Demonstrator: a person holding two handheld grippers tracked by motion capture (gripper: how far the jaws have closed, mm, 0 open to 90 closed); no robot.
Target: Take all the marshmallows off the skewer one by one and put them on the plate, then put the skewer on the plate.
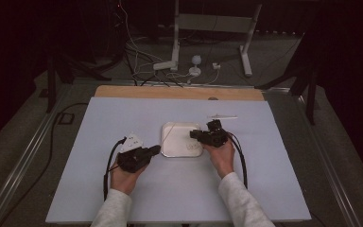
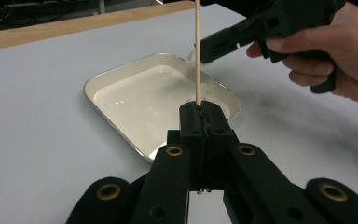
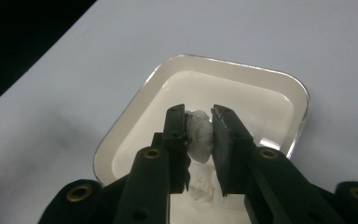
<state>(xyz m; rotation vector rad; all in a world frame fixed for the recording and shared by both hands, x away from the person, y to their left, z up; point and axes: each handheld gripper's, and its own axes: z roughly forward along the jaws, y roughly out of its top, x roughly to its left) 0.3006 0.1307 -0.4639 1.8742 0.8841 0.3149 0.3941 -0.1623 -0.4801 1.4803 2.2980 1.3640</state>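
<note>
Both grippers are over the tray (image 1: 170,142) in the middle of the pale blue table (image 1: 123,189). The left gripper (image 2: 200,114) has its jaws pressed tight on a thin wooden skewer (image 2: 197,51), which stands straight up out of the black pads, smooth, round and pale tan. The right gripper (image 3: 199,130) has its jaws narrowed around a soft white lump (image 3: 200,137), crumpled and cloudy in look, perhaps a marshmallow or a bit of dough; I cannot tell which. That lump hangs just above the near right part of the tray, and more white bits (image 3: 203,191) lie in the tray under it.

The tray itself is a shallow rounded rectangle, glossy cream enamel with a thin bright metal rim, catching light spots on its floor. On the far side of the table, right of the tray, a second slim stick (image 1: 222,117) lies flat.

My read: this is the threading step, lump in one tool, skewer in the other, not yet joined. In the left gripper view the right hand (image 2: 335,51) brings the lump close beside the skewer. Next calls for lining up the skewer tip with the lump's middle and pushing gently, since the soft piece will squash and the stick could slip or bend.
</note>
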